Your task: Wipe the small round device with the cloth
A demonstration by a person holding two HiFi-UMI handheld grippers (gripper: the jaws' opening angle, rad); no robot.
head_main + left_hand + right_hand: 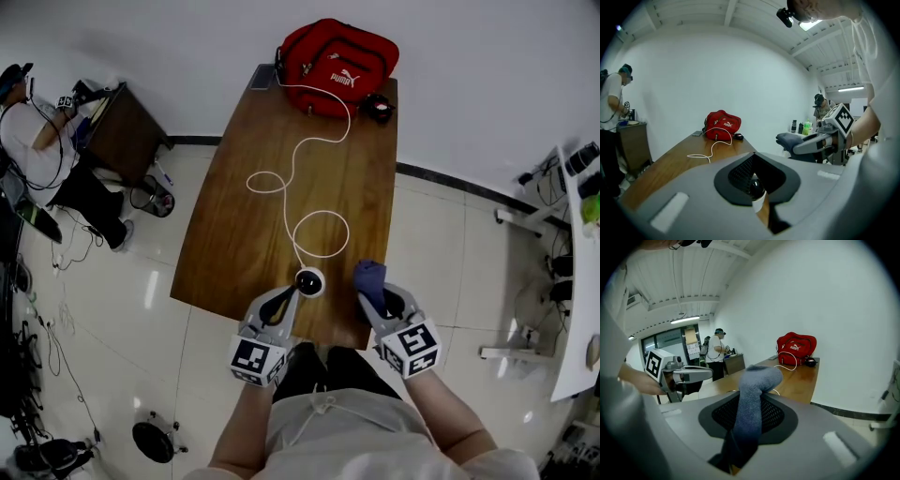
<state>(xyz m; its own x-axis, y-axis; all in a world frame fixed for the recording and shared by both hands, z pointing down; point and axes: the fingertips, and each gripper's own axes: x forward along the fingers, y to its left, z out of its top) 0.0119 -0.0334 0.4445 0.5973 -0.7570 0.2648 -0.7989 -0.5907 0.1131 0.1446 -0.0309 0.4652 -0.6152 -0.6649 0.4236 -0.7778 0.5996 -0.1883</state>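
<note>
Left tool [291, 294]: jaws shut tight on the small round device [310, 281], its black dome and white body pinched at the tips.
Small round device: at the near edge of the wooden worktop [234, 234], on the end of the white cable [300, 178]; resting on the wood or lifted just off it, cannot tell.
Right tool [377, 298]: clamped on the cloth [369, 278], just right of the device and apart from it.
Cloth: blue-grey, bunched, rising from between the jaws and folding over at the top.
White cable: looping along the worktop from the device to the red bag [336, 61].
Red bag: at the far end of the worktop by the wall, with a small dark object [377, 108] just beside it on the right.
Background: person [42, 141] bent over a dark stand [127, 131], far left, well apart from the worktop.
</note>
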